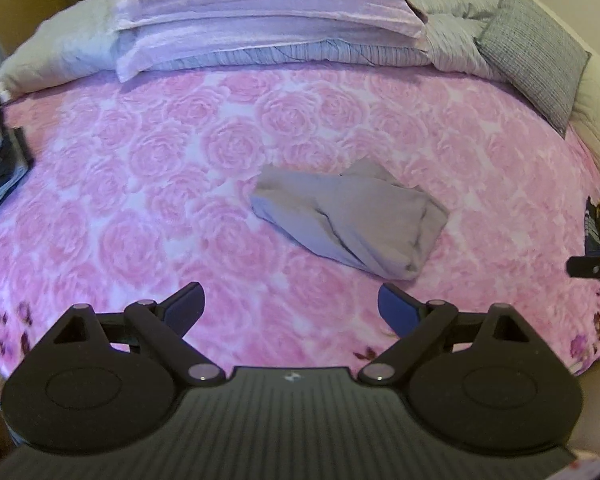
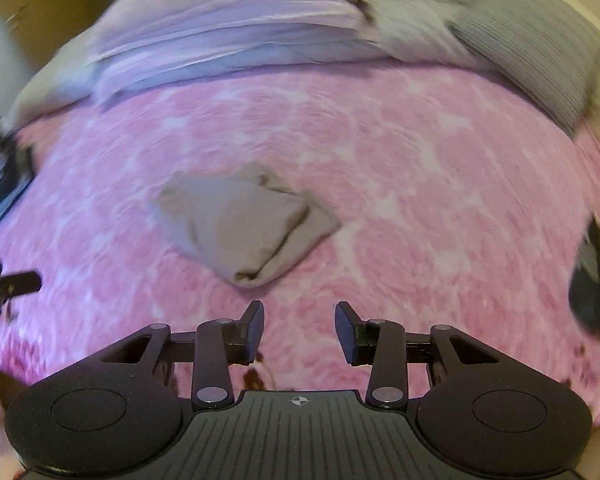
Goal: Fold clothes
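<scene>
Grey folded garment [image 1: 350, 220] lies centre frame on rose blanket [image 1: 160, 200]. My left gripper [image 1: 291, 308] wide apart, right gripper [image 2: 300, 330] part-open, both empty. Judgement: pinch the whole stack, lift level.

Pink rose bedspread [image 1: 148, 168] (lilac pillows [image 1: 260, 20] behind), grey cushion [image 1: 536, 52]

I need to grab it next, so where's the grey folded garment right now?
The grey folded garment lies near the middle of the pink rose blanket, ahead of both open grippers, well short of the pillows; it sits right of centre in the left wrist view.
</scene>
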